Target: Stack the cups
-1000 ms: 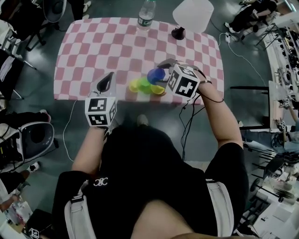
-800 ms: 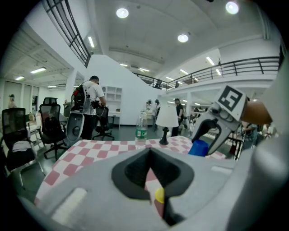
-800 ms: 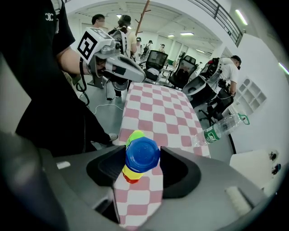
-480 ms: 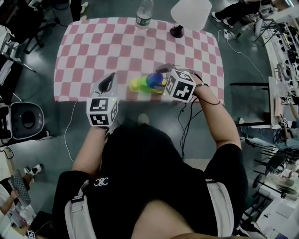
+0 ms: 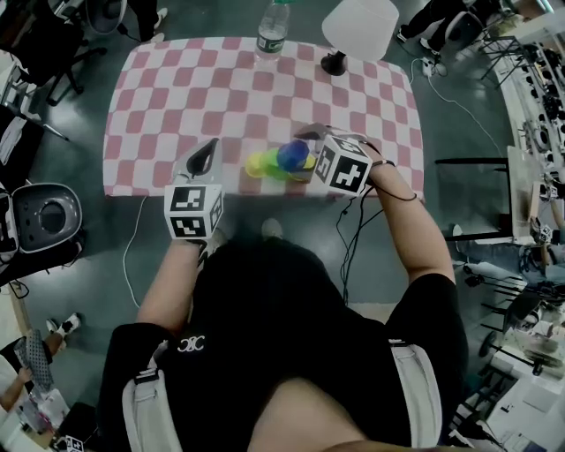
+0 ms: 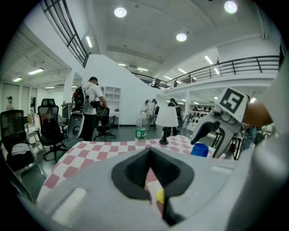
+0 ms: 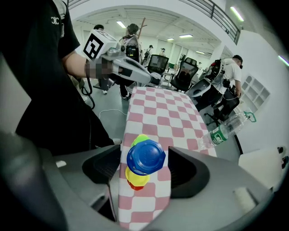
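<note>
**Head view: right tongs spread wide around a blue cup on the stack**

Head view looks steeply down on a table covered in a pink and white checked cloth. At its far edge stand a lamp with a white shade and a clear water bottle.

A person in a dark shirt stands at the near edge with tongs in each hand. The left gripper hovers at the table's near edge, well left of the cups. Its jaws are drawn together with only a sliver of cloth showing between them, and they hold nothing.

The right gripper points steeply down over the cups. Its jaws have just been opening and now stand wide apart. The blue cup is between them, with clear space on both sides and neither pad touching it.

The cups cluster near the table's near edge, right of centre. The blue cup sits, base up, on top of a yellow cup, and a rim of an orange-red cup shows beneath. A green cup peeps out just behind. I cannot tell whether it belongs to the same pile.

The step in hand looks like letting go after placing the blue cup. To do it well, keep the jaws spread and lift straight up, so neither pad brushes the cup. The pile is narrow and light, and a sideways nudge would likely topple it. The green cup seems the likely next pick.
</note>
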The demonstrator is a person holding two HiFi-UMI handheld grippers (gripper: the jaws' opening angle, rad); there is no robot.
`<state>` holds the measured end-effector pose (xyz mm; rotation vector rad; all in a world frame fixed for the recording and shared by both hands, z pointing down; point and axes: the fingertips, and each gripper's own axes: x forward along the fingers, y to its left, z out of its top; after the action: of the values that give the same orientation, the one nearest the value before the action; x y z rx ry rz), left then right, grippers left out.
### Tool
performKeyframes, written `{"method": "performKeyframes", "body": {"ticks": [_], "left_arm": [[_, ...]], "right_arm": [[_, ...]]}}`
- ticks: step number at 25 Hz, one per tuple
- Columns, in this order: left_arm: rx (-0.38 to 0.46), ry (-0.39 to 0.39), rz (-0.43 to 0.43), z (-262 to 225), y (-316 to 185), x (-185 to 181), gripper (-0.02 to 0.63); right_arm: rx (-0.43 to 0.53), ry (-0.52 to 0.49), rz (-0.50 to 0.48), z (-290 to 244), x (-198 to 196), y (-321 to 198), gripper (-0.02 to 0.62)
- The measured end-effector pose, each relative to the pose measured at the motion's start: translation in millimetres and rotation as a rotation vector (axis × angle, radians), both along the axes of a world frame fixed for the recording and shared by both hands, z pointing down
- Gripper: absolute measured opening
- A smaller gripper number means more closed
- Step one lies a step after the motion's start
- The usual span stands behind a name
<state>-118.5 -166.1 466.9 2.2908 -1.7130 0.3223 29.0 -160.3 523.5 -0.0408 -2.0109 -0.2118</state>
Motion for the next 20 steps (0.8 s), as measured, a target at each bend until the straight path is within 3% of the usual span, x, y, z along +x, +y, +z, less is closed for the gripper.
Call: {"method": "performKeyframes", "body": {"ticks": [4,7,12,16,20], "left_arm": [[0.008,-0.002,0.010,-3,-3,3,-0.003],[0.018,-0.004,0.019,-8,-8,6,-0.003],[0.050,-0.008,0.037,-19,-17,11,-0.003],[0.078,-0.010,0.051,-30,-26,14,-0.003],[0.101,-0.014,0.070,-40,-34,18,-0.003]], "right_arm": [[0.025,-0.082,0.035,-18,-4,-7,0.318],[0.034,-0.235,0.119,-47,-9,-20,0.316],[0.179,-0.591,0.373,-113,-2,-61,0.314],[0.280,-0.821,0.593,-153,32,-81,0.310],[0.378,-1.029,0.838,-181,82,-92,0.197]]}}
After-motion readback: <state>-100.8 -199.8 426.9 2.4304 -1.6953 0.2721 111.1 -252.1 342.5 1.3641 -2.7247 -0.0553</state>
